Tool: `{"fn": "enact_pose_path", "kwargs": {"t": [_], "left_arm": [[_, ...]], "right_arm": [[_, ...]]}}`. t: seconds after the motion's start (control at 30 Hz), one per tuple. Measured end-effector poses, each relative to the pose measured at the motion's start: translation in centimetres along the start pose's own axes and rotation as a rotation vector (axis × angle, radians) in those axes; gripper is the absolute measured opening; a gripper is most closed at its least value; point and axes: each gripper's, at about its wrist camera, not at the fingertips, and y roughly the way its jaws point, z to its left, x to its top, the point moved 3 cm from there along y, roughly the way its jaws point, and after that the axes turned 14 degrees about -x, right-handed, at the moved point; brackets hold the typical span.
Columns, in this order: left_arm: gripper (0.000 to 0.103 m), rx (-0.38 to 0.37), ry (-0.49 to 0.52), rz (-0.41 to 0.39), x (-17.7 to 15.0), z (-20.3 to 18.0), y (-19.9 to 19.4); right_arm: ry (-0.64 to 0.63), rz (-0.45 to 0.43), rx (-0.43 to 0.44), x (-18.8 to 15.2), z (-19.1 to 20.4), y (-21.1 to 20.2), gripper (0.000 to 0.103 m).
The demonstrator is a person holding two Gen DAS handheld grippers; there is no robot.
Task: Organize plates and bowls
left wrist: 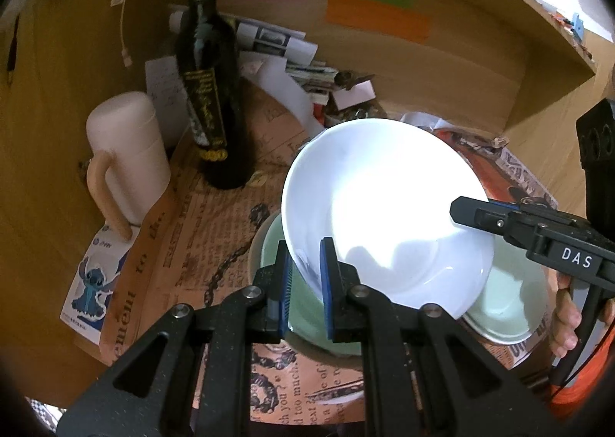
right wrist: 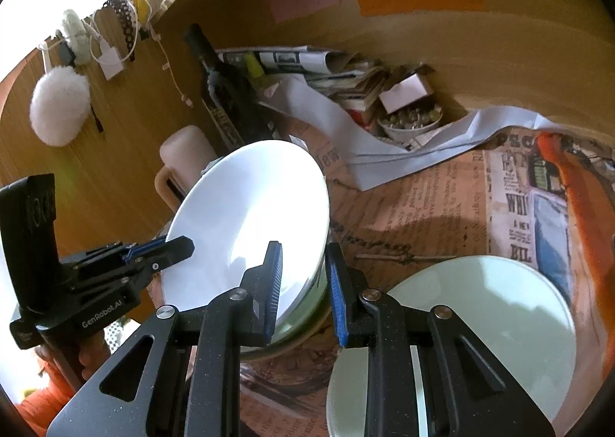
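Both grippers — left (left wrist: 307, 275), right (right wrist: 303, 283) — clamp the white plate's (left wrist: 384, 206) opposite rims (2 grips steady it), tilted over the green bowl (left wrist: 307, 306), seemingly for stacking.

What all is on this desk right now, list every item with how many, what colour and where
white bowl: one, white, tilted, rim clamped on opposite sides by both grippers, over the green bowl
green bowl: one, pale green, on the printed mat under the white bowl
green plate: one, pale green, on the mat beside the green bowl
wine bottle: one, dark, upright at the back
mug: one, cream, beside the bottle
printed mat: one, tan newsprint pattern, covering the desk
papers: a pile, mostly white, by the back wall
left gripper: black, blue pads, shut on the white bowl
right gripper: black, blue pads, shut on the white bowl
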Motion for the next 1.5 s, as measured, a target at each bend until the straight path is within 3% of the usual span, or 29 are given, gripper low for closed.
{"fn": "enact_pose_path", "kwargs": {"t": [0.43,0.83,1.07,1.17,1.3,1.5], "left_arm": [[0.013,0.045,-0.008,0.031,-1.5,1.4,0.5],[0.014,0.064,0.000,0.044,-1.7,1.7,0.9],[0.024,0.084,0.024,0.047,-1.8,1.5,1.4],[0.026,0.098,0.032,0.039,-1.7,1.3,1.2],[0.048,0.122,0.057,-0.017,-1.3,0.9,0.1],[0.048,0.116,0.066,-0.015,-1.2,0.8,0.3]], "right_arm": [[-0.020,0.068,0.007,-1.0,1.0,2.5,0.021],[-0.097,0.051,-0.046,-1.1,2.0,2.7,0.023],[-0.143,0.028,-0.098,-1.2,2.8,2.7,0.024],[-0.174,0.024,-0.109,-1.3,3.3,2.6,0.032],[-0.188,0.023,-0.117,-1.1,3.4,2.3,0.037],[-0.202,0.010,-0.140,-1.0,3.4,2.0,0.049]]}}
